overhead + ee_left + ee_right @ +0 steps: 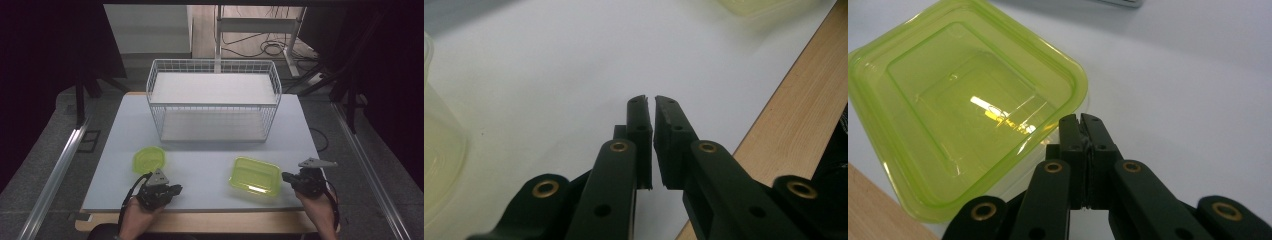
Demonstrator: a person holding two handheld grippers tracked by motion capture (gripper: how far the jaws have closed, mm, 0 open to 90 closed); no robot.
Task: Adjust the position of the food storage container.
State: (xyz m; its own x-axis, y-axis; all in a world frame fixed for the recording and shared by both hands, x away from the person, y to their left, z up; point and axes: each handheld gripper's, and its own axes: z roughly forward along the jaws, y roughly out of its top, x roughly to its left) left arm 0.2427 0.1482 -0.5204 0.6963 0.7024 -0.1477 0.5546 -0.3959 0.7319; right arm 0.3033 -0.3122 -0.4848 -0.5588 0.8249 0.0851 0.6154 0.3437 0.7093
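Black jaws on your right claw point(1079, 120) are pressed together with nothing between them, their tips sitting just at the near corner of the square green container point(960, 105). In the high view that same right claw point(286, 176) lies just off the container's point(254, 176) right edge, near the front right of the bench point(210, 165). The container is translucent yellow-green, with a lipped rim, and lies flat on the white surface close to the wooden front edge.

Your left claw point(653, 102) is nearly closed too, a thin slit showing between the jaws, and it holds nothing. It hangs over bare white bench, with the wooden edge strip point(794, 115) running along its right in the left gripper view. In the high view the left claw point(176, 190) sits at the front left, pointing right, and the round green container point(149, 159) lies just beyond it, apart from it. A pale rim of that round container shows at the left border of the left gripper view point(439, 155).

Farther out, a white wire basket point(214, 100) stands across the middle of the bench behind both containers, its open side facing you and a shelf inside. Nothing lies between either claw and its nearest container. Beyond the bench, cables lie on the floor point(260, 47).
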